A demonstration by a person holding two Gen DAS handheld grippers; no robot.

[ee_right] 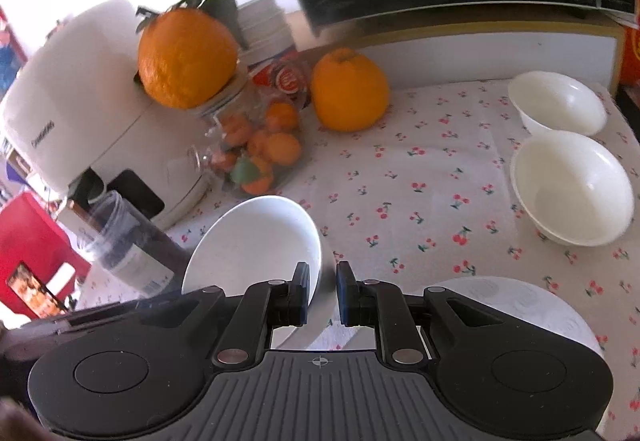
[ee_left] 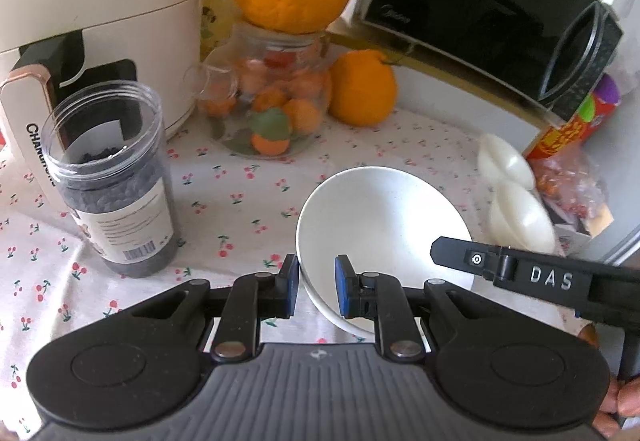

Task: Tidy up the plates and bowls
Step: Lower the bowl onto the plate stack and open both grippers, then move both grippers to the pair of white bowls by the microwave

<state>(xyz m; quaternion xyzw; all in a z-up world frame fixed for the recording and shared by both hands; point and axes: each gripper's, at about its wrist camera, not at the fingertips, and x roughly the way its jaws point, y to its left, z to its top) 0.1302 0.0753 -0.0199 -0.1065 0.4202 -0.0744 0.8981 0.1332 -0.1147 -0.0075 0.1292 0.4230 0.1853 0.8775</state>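
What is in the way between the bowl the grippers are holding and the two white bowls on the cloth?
Nothing visible. Only bare cherry-print cloth lies between the held bowl and the two bowls.

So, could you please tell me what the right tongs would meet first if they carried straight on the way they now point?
The right tongs already grip the rim of the tilted white bowl, so it travels with them. Beyond it, probably the cherry-print tablecloth, though depth is unclear.
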